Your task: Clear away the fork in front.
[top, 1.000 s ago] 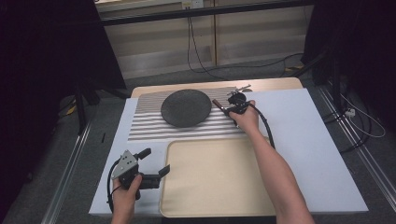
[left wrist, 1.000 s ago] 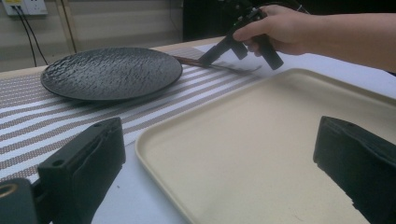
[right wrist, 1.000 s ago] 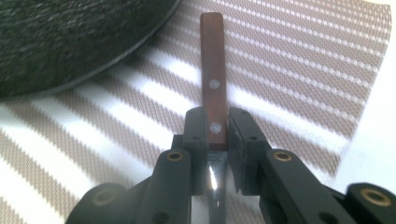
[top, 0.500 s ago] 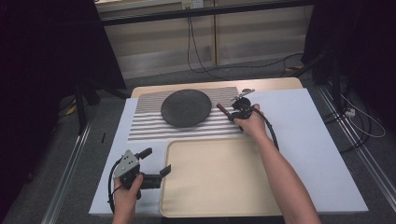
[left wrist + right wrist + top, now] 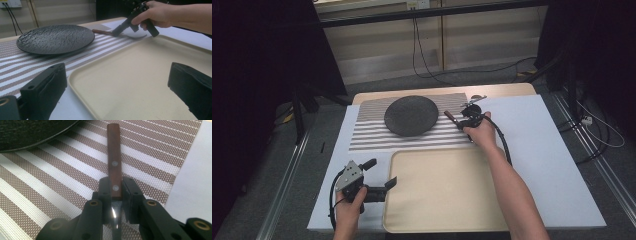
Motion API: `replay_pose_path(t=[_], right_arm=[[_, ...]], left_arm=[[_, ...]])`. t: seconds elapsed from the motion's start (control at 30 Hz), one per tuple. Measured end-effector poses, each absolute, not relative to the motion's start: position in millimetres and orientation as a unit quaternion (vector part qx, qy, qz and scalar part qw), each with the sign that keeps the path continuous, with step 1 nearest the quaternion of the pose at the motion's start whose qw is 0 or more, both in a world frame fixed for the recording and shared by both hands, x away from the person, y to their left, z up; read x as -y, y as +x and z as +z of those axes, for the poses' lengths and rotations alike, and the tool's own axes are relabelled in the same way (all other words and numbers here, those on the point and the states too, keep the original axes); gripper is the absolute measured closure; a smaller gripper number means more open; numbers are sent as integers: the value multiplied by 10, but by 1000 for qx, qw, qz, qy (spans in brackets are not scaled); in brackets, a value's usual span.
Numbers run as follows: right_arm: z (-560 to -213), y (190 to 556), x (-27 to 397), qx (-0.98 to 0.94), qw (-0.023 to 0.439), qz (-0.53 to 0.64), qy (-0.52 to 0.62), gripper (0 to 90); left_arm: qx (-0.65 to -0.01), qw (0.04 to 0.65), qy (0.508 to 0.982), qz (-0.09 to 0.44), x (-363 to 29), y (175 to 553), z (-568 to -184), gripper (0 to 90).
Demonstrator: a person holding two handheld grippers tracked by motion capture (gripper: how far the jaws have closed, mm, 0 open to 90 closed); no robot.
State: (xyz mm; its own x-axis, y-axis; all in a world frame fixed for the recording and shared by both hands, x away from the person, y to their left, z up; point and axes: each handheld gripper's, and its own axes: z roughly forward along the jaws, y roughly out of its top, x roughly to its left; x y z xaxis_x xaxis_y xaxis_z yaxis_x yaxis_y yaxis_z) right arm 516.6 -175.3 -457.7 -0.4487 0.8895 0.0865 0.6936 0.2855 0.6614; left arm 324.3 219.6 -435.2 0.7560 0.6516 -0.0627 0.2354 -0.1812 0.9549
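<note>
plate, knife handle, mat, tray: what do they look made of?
Plate: matte black with a pebbled surface, likely stoneware or melamine.
Knife handle: reddish-brown wood with two metal rivets; the blade looks like polished steel.
Mat: woven mesh in brown and white stripes, probably vinyl.
Tray: smooth, matte beige, likely plastic.

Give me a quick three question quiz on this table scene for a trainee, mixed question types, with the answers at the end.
1. True or false: the right gripper is shut on the knife.
2. What does the black plate rest on? A) the tray B) the striped mat C) bare table
3. Fill in: the left gripper is held with its jaws ____ at the near left edge of the tray.

Key
1. True: its jaws clamp the wooden handle near the blade.
2. B: the plate sits on the striped mat.
3. Open: nothing is between them.
</note>
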Motion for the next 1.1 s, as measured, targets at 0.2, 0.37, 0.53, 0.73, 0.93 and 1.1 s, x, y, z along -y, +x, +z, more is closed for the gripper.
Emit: replay_pose_path(t=[0.2,0.37,0.53,0.73,0.93,1.1], right_arm=[[-4562,5162,1736,-792,158,318,496,784],[-4541,5162,1764,-788,158,323,499,785],[-4428,5150,1819,-773,171,353,498,786],[-4276,5069,1870,-767,170,376,492,785],[-4144,4856,1858,-765,167,409,469,785],[-4080,4623,1888,-757,165,438,455,784]], left_arm=[[-299,569,743,186,-2206,3248,-4348,26],[-304,571,740,184,-2209,3252,-4347,26],[-303,572,739,186,-2213,3258,-4344,26],[-307,573,736,186,-2223,3258,-4338,26],[-308,575,734,187,-2217,3257,-4329,27],[-306,573,737,186,-2202,3249,-4318,26]])
